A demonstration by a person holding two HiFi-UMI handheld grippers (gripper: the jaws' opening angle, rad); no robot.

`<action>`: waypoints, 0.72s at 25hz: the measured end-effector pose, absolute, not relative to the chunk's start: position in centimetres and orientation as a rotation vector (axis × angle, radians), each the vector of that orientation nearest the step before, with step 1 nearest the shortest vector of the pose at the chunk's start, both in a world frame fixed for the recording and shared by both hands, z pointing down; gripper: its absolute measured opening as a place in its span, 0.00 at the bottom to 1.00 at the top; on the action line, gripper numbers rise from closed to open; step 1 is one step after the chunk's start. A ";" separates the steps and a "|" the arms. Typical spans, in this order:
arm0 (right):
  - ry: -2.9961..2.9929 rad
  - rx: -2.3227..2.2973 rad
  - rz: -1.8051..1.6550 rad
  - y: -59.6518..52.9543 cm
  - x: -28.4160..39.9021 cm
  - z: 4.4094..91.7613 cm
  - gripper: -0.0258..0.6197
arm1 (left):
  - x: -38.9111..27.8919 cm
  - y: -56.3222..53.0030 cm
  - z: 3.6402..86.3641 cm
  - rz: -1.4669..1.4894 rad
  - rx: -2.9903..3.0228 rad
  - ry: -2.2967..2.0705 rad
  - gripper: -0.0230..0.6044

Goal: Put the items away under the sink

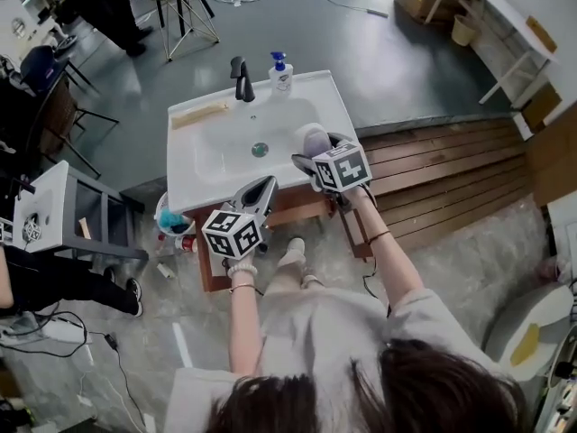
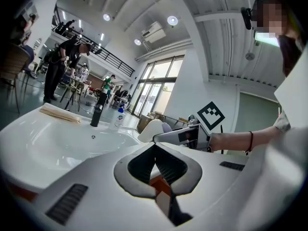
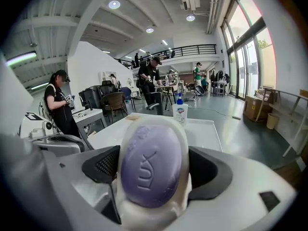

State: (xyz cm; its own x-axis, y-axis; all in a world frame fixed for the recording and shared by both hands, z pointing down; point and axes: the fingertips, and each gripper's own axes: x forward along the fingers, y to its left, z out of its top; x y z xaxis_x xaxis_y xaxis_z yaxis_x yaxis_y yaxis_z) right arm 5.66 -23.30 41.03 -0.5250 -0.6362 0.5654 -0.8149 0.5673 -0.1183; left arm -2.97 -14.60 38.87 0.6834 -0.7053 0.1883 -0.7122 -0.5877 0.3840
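Right gripper view: right gripper (image 3: pixel 154 170) clamps soap dish (image 3: pixel 150 214), purple soap (image 3: pixel 150 162) between jaws; left gripper (image 2: pixel 155 166) jaws together, empty.

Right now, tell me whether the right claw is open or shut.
Shut on the soap dish: the right claw has its jaws pressed against both sides of it, purple soap bar inside.

Beyond the right gripper (image 1: pixel 317 147): grey floor (image 1: pixel 361 43). To its right: wooden decking (image 1: pixel 442 165). Ahead: tall windows (image 3: pixel 250 57), mezzanine railing (image 3: pixel 187 49). Above: round ceiling lights (image 3: pixel 114 4), lit.
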 end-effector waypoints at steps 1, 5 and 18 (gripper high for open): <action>-2.342 1.162 0.515 -23.0 5.5 41.0 0.71 | -3.1 -14.1 38.8 0.018 2.463 -1.107 0.03; -2.351 1.151 0.519 -21.9 5.0 40.9 0.71 | -3.6 -12.3 38.9 0.006 2.452 -1.128 0.03; -2.351 1.157 0.568 -18.4 2.7 41.2 0.71 | -5.7 -9.7 40.3 0.014 2.415 -1.092 0.03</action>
State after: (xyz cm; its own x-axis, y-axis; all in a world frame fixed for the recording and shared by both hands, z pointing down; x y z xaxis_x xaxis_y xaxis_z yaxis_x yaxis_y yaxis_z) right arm 2.67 -18.44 41.22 -0.5426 -0.6231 0.5633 -0.8116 0.5619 -0.1603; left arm -5.67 -9.70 40.28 0.6806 -0.7038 0.2036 -0.7088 -0.5623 0.4260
